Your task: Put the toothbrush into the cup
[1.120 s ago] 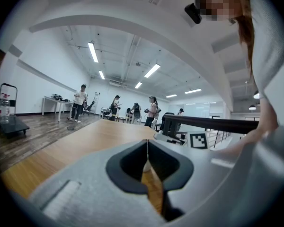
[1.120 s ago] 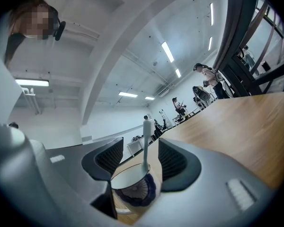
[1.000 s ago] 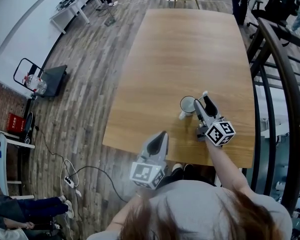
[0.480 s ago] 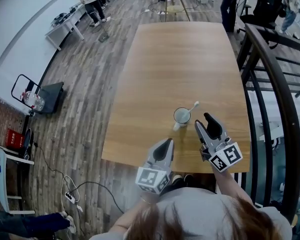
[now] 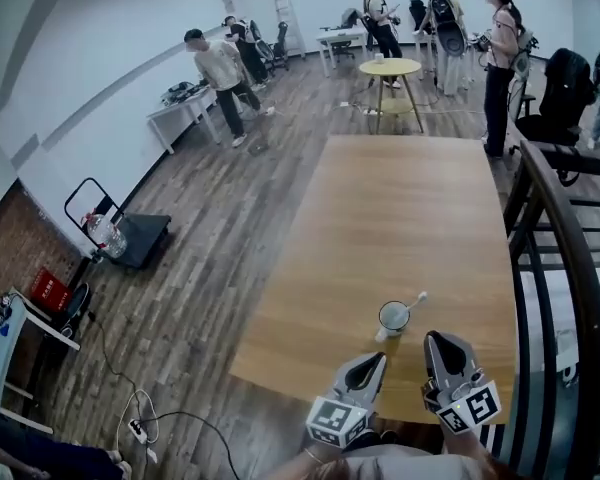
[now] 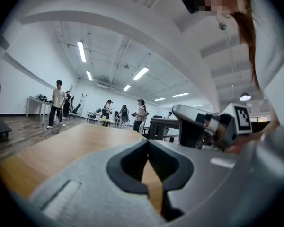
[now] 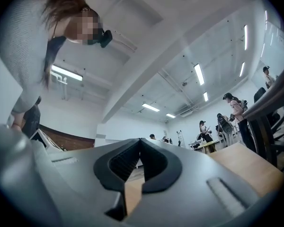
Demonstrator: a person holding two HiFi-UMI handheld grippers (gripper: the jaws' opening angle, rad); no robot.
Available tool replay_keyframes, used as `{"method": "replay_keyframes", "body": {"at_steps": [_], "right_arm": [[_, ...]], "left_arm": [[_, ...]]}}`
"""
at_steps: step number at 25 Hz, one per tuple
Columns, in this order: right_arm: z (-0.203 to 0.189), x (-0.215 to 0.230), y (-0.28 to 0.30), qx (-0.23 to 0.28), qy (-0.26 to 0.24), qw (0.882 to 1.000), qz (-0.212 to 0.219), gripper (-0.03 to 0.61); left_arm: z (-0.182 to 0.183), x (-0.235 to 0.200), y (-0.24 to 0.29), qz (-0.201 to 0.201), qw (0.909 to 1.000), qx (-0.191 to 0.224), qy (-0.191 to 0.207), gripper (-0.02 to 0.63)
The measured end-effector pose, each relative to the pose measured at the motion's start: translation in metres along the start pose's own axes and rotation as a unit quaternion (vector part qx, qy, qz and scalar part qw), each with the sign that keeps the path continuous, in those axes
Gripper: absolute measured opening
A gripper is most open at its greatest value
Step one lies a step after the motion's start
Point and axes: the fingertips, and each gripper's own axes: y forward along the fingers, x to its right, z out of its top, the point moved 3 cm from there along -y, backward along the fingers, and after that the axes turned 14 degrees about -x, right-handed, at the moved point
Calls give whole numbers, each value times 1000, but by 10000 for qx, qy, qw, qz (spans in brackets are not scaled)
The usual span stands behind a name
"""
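1. Both grippers are hanging empty over the near edge of the table point(image 5: 410, 198), and I judge that is because the job looks finished: the toothbrush point(image 5: 414, 301) is already standing in the cup point(image 5: 393, 316), leaning on the rim with one end poking out to the upper right
2. I am holding the right gripper point(image 5: 443, 337) with its jaws pressed together and nothing between them. They have just been closing, and its own view point(image 7: 140, 143) is showing only the ceiling lights and the far room past the tips, so it is pointing a little upward and away from the cup
3. I am holding the left gripper point(image 5: 378, 357) shut as well, pinching nothing. Its own view point(image 6: 148, 142) is looking level across the tabletop, with the right gripper point(image 6: 199, 126) showing just to its side
4. The cup is sitting on the table just ahead of the two grippers, roughly between their tips and clear of both, so neither one is steadying it
5. I am reading the slant of the toothbrush as simple resting: it is longer than the cup is deep, so it is propping itself against the rim
6. One thing I am minding is that the cup is standing close to the near edge and to my grippers, so a careless swing could knock it over and spill the toothbrush out
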Motion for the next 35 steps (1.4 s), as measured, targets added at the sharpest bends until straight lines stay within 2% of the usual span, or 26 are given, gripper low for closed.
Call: {"method": "replay_keyframes", "body": {"at_steps": [7,12,20,27,35], "right_arm": [[-11,-18,-7,-211,-259,9987,383,-1],[-1,-23,-13,-90,-344,9982,486,0],[2,-67,-35,-69,-374,9988,292,-1],[-13,-136,-68,-74,-129,9998,126,0],[-24,-212,-109,-152,-220,9992,-306,0]], "left_arm": [[-14,20,0,167,9996,183,120,2],[-4,24,-5,231,9989,322,232,2],[-12,40,-46,29,9987,364,352,2],[-47,61,-113,-125,9991,125,376,2],[-76,82,-180,-359,9982,83,477,2]]}}
